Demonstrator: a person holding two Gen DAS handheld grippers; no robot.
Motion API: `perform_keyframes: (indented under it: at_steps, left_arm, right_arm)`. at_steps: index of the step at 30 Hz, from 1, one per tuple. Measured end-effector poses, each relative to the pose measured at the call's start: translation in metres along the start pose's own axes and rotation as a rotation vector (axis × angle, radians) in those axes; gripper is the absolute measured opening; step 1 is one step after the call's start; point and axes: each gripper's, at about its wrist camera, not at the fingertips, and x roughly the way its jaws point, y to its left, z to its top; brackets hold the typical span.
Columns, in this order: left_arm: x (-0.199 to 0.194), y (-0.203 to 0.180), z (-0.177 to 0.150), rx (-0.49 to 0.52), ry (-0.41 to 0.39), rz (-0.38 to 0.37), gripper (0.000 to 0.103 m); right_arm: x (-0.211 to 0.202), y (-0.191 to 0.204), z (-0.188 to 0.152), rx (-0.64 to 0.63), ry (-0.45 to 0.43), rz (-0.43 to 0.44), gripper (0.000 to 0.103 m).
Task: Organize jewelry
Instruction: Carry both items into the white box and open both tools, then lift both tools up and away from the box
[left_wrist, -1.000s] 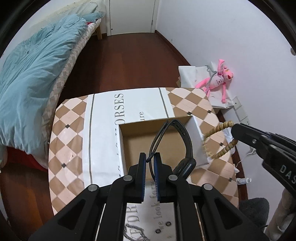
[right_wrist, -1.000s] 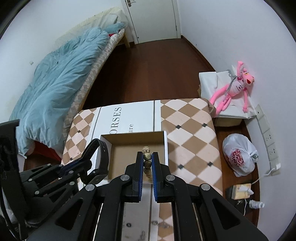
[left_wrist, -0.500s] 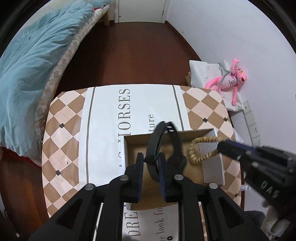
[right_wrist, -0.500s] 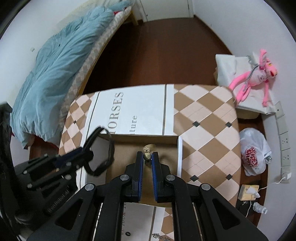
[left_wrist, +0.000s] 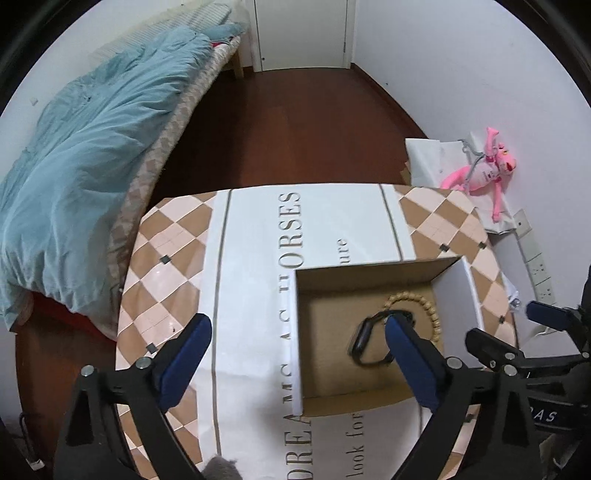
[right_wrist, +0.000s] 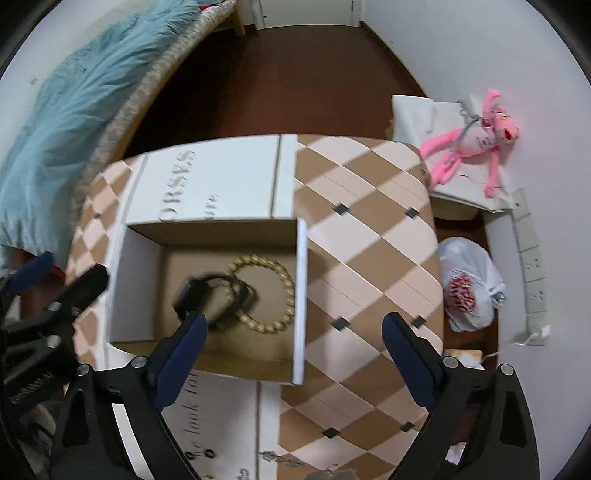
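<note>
The black watch (right_wrist: 212, 297) lies on the floor of the open cardboard box (right_wrist: 301, 295), its band overlapping the left side of the beaded bracelet (right_wrist: 271, 293), which rests flat beside it. Your right wrist view shows both pieces almost whole; your left wrist view gives you only part of the watch (left_wrist: 364, 341) and an arc of the bracelet (left_wrist: 424, 306), since the gripper's own finger (left_wrist: 410, 358) covers the rest. The box (left_wrist: 295, 332) sits on the bench (left_wrist: 173, 258) with its checkered, lettered cloth. Your left gripper (left_wrist: 295, 356) is released, fingers spread wide, holding nothing, above the box's left wall. Your right gripper (right_wrist: 291, 352) is likewise spread and empty, over the box's near right corner. Only the right view shows you the white plastic bag (right_wrist: 469, 288) on the floor by the bench; both show the pink plush toy (right_wrist: 472, 136) against the wall.
</note>
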Motion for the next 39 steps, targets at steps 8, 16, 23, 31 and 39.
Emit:
perform_keyframes:
  at_steps: [8, 16, 23, 31, 39]
  left_arm:
    - [0.002, 0.005, -0.020, -0.020, 0.009, 0.037, 0.097]
    - [-0.026, 0.014, -0.028, -0.049, -0.036, 0.031, 0.098]
    - [-0.081, 0.016, -0.036, -0.065, -0.129, 0.064, 0.098]
    - [-0.134, 0.021, -0.054, -0.082, -0.197, 0.099, 0.098]
    - [-0.160, 0.025, -0.074, -0.108, -0.232, 0.103, 0.098]
  right_arm:
    - [0.006, -0.001, -0.022, 0.021, -0.008, -0.021, 0.097]
    - [-0.029, 0.006, -0.031, 0.026, -0.088, -0.036, 0.097]
    - [-0.079, 0.012, -0.046, 0.030, -0.187, -0.043, 0.097]
    - [-0.137, 0.011, -0.072, 0.047, -0.288, -0.041, 0.097]
    - [-0.160, 0.014, -0.100, 0.064, -0.311, -0.018, 0.097]
